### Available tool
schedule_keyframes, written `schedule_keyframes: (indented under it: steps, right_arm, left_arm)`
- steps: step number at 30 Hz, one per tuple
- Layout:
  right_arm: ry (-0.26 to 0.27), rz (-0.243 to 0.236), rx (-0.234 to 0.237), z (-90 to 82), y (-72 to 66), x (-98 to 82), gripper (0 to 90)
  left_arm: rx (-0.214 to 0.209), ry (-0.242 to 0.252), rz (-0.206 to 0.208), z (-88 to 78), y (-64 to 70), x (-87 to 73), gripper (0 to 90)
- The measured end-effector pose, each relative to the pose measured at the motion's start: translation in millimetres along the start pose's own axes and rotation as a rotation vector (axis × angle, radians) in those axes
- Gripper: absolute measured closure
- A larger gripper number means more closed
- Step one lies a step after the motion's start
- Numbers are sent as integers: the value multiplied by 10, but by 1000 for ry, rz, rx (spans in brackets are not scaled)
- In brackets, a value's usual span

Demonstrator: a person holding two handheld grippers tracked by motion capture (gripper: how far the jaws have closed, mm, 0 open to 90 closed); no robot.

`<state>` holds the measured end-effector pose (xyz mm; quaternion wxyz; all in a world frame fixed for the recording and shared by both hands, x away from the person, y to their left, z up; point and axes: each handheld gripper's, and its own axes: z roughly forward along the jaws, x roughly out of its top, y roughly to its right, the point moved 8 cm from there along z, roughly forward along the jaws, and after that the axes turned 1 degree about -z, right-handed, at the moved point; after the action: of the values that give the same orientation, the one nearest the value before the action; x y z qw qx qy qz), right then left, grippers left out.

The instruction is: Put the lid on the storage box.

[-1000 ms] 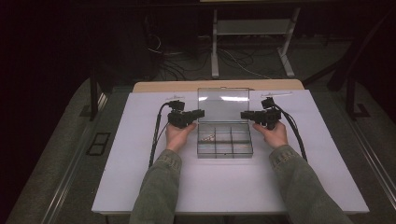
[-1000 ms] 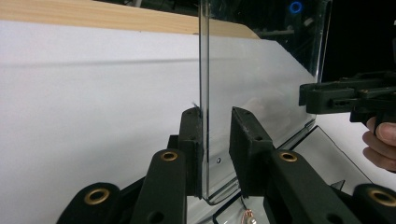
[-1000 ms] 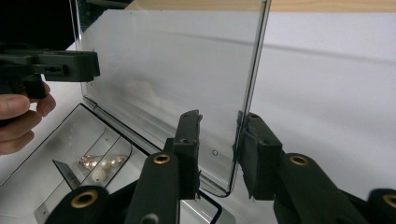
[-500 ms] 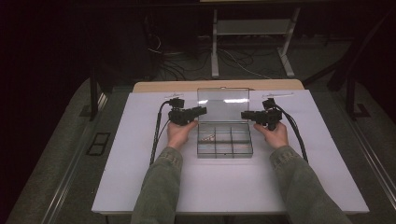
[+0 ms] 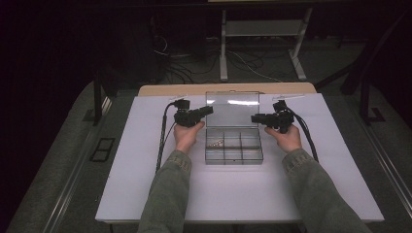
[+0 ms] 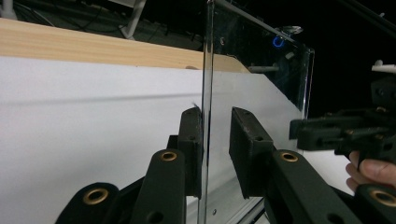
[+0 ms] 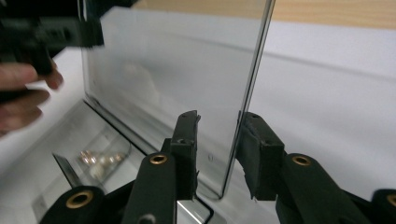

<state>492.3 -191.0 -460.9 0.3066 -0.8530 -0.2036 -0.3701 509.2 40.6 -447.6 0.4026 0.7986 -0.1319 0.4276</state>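
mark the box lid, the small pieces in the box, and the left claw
box lid (image 5: 232, 108), high view, middle of the raised clear panel.
small pieces (image 5: 215, 143), high view, cluster in the box's near-left compartment.
left claw (image 6: 215, 140), left gripper view, midway between its jaws, astride the lid's edge.

I saw a white tabletop (image 5: 145, 184) edged in pale wood, a clear plastic box (image 5: 234, 145) with pale beads (image 5: 214, 143), black grippers (image 5: 206, 110) (image 5: 254, 118) with brass-coloured rivets, and olive-green sleeves (image 5: 167, 194).
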Motion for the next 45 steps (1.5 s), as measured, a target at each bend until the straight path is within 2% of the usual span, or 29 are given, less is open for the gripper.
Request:
schedule_keyframes:
  steps: [5, 8, 11, 14, 20, 27, 36, 41, 45]
  right_arm:
    - [41, 52, 21, -29, 35, 123, 680]
    - [65, 63, 34, -44, 35, 195, 691]
    - [59, 54, 21, -44, 44, 194, 742]
    - [64, 70, 44, -63, 45, 188, 750]
    - [64, 22, 39, -123, -27, 188, 744]
    - [112, 12, 51, -208, -99, 127, 725]
    - [99, -34, 38, -248, -164, 107, 718]
    - [83, -64, 20, -270, -188, 98, 719]
    - [77, -77, 10, -287, -209, 88, 715]
  left_arm:
    - [-2, 3, 10, -1, 5, 0, 732]
    - [-6, 6, 9, -2, 20, 5, 731]
    - [-4, 3, 15, -13, 24, 3, 731]
    - [5, -6, 21, -32, 42, 1, 729]
    - [-12, -2, 41, -108, 107, -13, 708]
    - [-28, 8, 46, -185, 190, -44, 667]
    - [-39, -11, 65, -238, 246, -59, 623]
    - [-54, 24, 81, -288, 308, 57, 575]
    - [-68, 53, 105, -350, 426, 147, 557]
